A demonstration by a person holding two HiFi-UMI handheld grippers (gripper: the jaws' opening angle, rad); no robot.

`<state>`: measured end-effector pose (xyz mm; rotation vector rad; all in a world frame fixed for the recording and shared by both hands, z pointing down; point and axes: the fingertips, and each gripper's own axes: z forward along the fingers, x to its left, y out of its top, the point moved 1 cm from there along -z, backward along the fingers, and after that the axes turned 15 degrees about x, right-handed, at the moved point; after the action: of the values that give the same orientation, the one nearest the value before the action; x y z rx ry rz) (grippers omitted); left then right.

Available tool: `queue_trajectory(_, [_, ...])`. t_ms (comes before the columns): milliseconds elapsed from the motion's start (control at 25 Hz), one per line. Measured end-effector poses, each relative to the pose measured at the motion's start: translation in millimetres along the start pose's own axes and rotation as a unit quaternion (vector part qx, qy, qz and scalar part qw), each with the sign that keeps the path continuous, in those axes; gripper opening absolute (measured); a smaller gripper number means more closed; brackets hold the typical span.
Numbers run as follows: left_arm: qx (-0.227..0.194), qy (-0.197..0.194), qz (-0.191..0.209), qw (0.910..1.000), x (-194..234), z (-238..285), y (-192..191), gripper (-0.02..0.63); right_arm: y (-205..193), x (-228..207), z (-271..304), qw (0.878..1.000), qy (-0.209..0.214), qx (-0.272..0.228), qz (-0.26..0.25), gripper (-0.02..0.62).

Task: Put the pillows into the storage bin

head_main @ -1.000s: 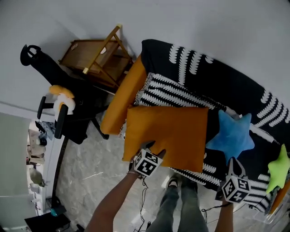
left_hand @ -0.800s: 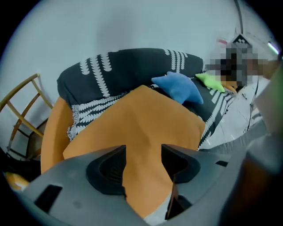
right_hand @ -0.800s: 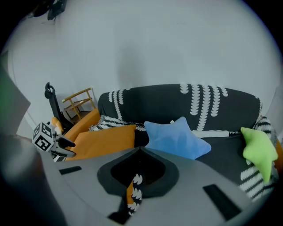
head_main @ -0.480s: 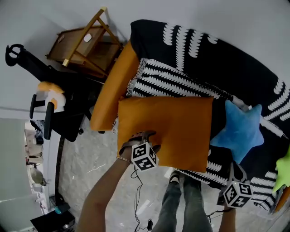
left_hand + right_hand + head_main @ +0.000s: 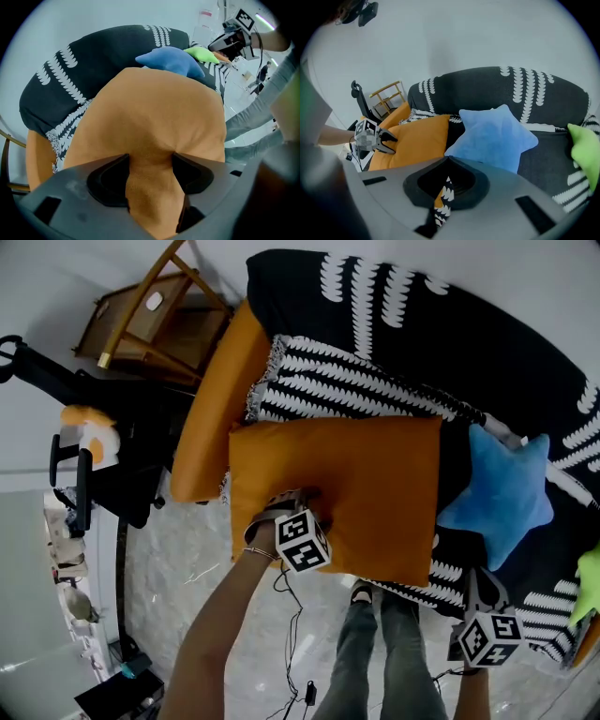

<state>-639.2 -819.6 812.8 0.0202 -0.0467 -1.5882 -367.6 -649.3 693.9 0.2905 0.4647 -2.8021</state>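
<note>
The left tongs (image 5: 150,173) are clamped on a pinch of the square orange pillow (image 5: 356,484), at its lower left edge in the head view. The fabric bunches up thick between the jaws. The pillow lies flat mid-frame on the bench (image 5: 450,324), a sofa under a black-and-white throw (image 5: 337,381). The right tongs (image 5: 440,192) hang at lower right, drawn almost together on nothing, with only a sliver of throw showing through the slit. I can't see any storage bin from here.

That pillow looks light and soft, I'd say, with a slightly napped cover that shouldn't slip. Held by one edge it will likely droop and swing, so a second grip on the opposite edge would steady it. The blue star pillow (image 5: 502,493) to its right and the green star pillow (image 5: 586,150) at far right look just as squashy. An arm of the star seems the natural hold.

There's no brand or readable writing anywhere, only the square marker patterns on the tongs.
</note>
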Motion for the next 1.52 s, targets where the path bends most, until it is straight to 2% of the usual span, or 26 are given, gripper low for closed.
queue_trajectory(200, [0.018,0.001,-0.016,0.9997,5.1,16.2,2.9,0.267,-6.5,7.6,6.7,1.0,0.014,0.008,0.003,0.002])
queue_trajectory(280, [0.028,-0.011,-0.031,0.9991,7.3,21.2,1.6,0.256,-8.0,10.5,9.2,1.0,0.019,0.009,0.004,0.002])
queue_trajectory(360, [0.024,-0.021,-0.051,0.9982,9.5,22.0,2.2,0.216,-8.9,12.0,10.5,1.0,0.022,0.01,0.003,0.002])
queue_trajectory(560, [-0.018,-0.015,-0.112,0.9935,9.3,15.1,1.6,0.074,-8.1,11.1,5.0,1.0,0.023,0.008,0.003,0.002])
queue_trajectory(640, [-0.019,-0.026,-0.145,0.989,10.2,13.1,0.7,0.033,-6.2,10.2,4.5,1.0,0.024,0.006,0.0,0.002])
queue_trajectory(800, [-0.006,-0.033,-0.207,0.9777,11.2,9.8,1.2,0.023,-5.8,11.0,0.0,1.0,0.026,0.003,-0.003,0.002])
queue_trajectory(960, [-0.023,-0.034,-0.277,0.9598,13.9,0.7,1.1,0.021,3.3,14.3,-7.6,0.999,0.031,-0.01,-0.009,0.002])
queue_trajectory(1080, [-0.034,-0.05,-0.313,0.9477,11.2,-4.8,-2.5,0.018,8.5,16.4,-16.4,0.999,0.032,-0.016,-0.013,0.002])
queue_trajectory(1240, [-0.035,-0.035,-0.317,0.947,8.7,-18.6,-2.8,0.017,16.7,16.2,-30.0,0.999,0.028,-0.027,-0.016,0.002])
queue_trajectory(1400, [-0.044,0.004,-0.298,0.9535,5.9,-40.3,-5.9,0.017,20.0,19.4,-47.1,0.999,0.025,-0.035,-0.015,0.002])
queue_trajectory(1520, [-0.044,0.016,-0.291,0.9555,0.7,-49.7,-9.9,0.017,21.3,21.4,-58.4,0.999,0.024,-0.042,-0.013,0.002])
